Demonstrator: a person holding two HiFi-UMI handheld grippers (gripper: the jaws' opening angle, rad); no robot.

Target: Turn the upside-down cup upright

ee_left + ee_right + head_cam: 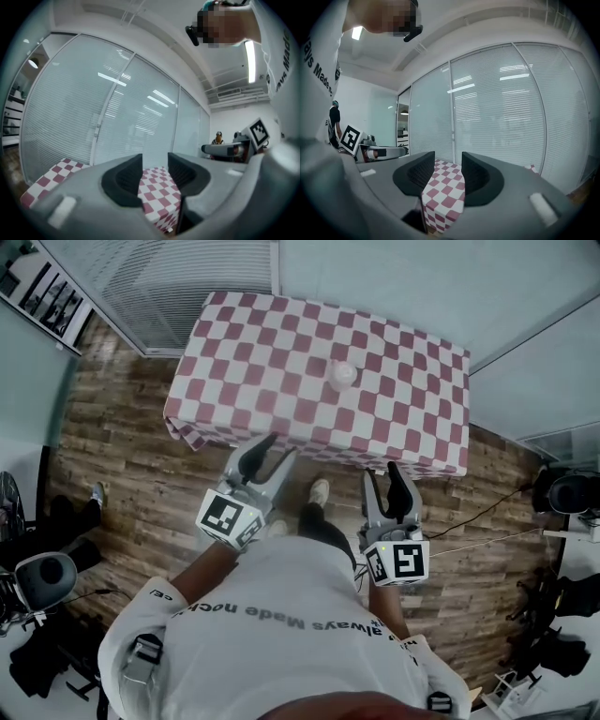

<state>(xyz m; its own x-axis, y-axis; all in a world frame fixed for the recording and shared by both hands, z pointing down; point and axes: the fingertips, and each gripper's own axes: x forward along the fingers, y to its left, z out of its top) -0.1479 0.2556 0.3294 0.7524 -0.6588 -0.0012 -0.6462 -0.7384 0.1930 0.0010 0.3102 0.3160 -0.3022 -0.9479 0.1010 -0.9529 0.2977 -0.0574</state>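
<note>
A small pale cup (343,374) stands on the table with the red-and-white checked cloth (244,381), toward its far right part; from above only its round top shows. My left gripper (278,446) hovers at the table's near edge, its jaws apart with nothing between them. To its right, my right gripper (381,471) stays just short of that edge, with a narrower, empty gap. In the left gripper view, the left gripper (154,173) frames only cloth (157,194). In the right gripper view, the right gripper (448,171) frames only cloth (445,192). The cup is in neither gripper view.
Glass walls with blinds (178,287) stand behind and beside the table. Wooden floor (141,474) surrounds it. Dark gear and cables lie at the left (42,582) and right (562,493). The person's shoe (319,491) is near the table's front edge.
</note>
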